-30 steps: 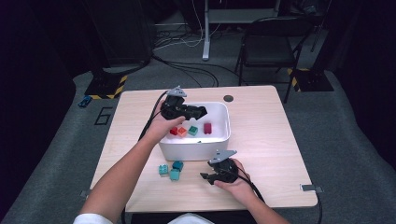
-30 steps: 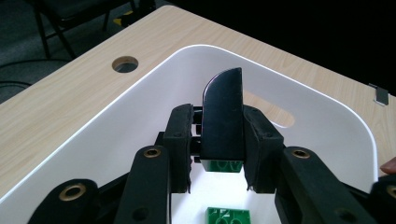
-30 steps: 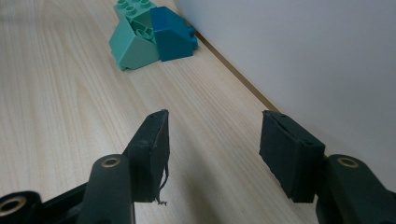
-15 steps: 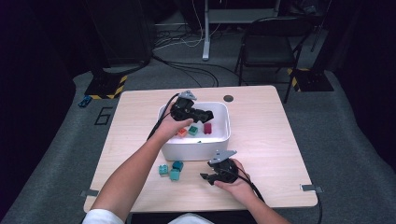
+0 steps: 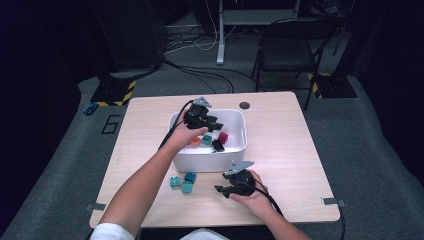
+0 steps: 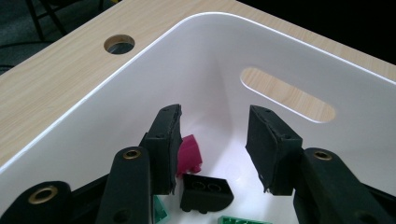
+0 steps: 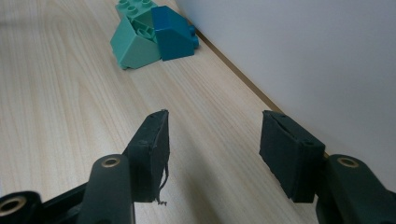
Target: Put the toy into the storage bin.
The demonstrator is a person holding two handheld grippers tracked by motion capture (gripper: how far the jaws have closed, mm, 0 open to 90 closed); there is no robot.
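My left gripper (image 5: 216, 124) hangs inside the white bin (image 5: 235, 150), open, with nothing between its fingers. In the left gripper view the left gripper (image 6: 212, 144) points at the bin's far wall; below it lie a black brick (image 6: 206, 192) and a magenta brick (image 6: 189, 156). From above, an orange brick (image 5: 195, 141), a green brick (image 5: 207, 139), the magenta brick (image 5: 223, 137) and the black brick (image 5: 217, 145) rest in the bin. My right gripper (image 5: 221, 189) sits low on the table in front of the bin, open and empty. Its own view shows the right gripper (image 7: 215, 149) facing teal bricks (image 7: 135, 44) and a blue brick (image 7: 173, 32).
Three teal and blue bricks (image 5: 182, 182) lie on the wooden table (image 5: 280, 150) just left of my right gripper, close to the bin's front wall (image 7: 303, 56). A round cable hole (image 5: 244, 105) is behind the bin. The bin has a handle slot (image 6: 287, 93).
My left gripper has moved right from the bin's left rim to over the bin's middle. The right gripper has stayed where it was.
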